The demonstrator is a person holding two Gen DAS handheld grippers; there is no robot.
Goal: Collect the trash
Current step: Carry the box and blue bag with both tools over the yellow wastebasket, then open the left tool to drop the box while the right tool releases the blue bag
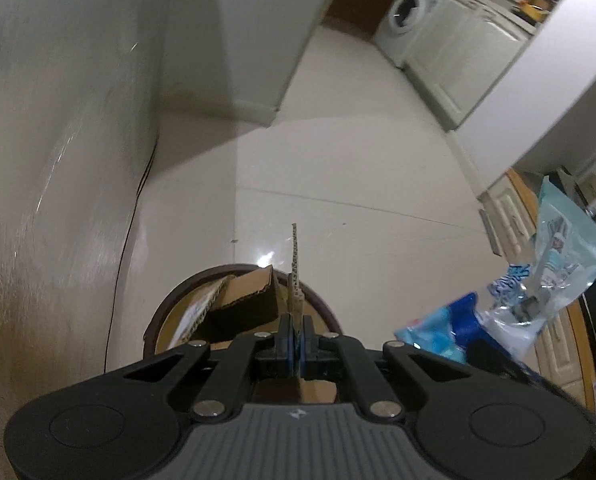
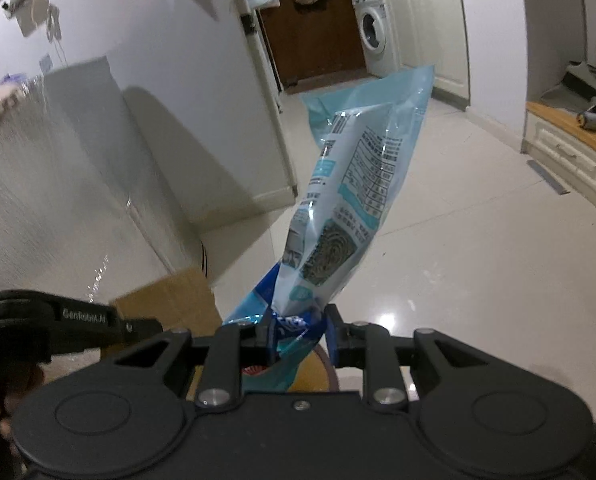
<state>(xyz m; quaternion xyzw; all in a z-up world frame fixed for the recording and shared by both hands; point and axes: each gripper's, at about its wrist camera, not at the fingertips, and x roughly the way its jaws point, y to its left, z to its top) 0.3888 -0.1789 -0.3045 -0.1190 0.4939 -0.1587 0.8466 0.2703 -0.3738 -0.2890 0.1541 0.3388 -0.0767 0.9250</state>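
Right wrist, blue wrapper (image 2: 350,200) clamped in hand-held gripper (image 2: 300,336)

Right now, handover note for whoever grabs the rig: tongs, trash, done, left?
Left tongs: shut on a cardboard piece, held edge-on just above the round bin.
Right tongs: shut on a blue plastic bag by its lower end; the bag sticks up and forward.
Bin: on the floor by the wall, already holds folded cardboard.
Done: both items picked up and brought to the bin.
Left: release the cardboard into the bin, then the bag.
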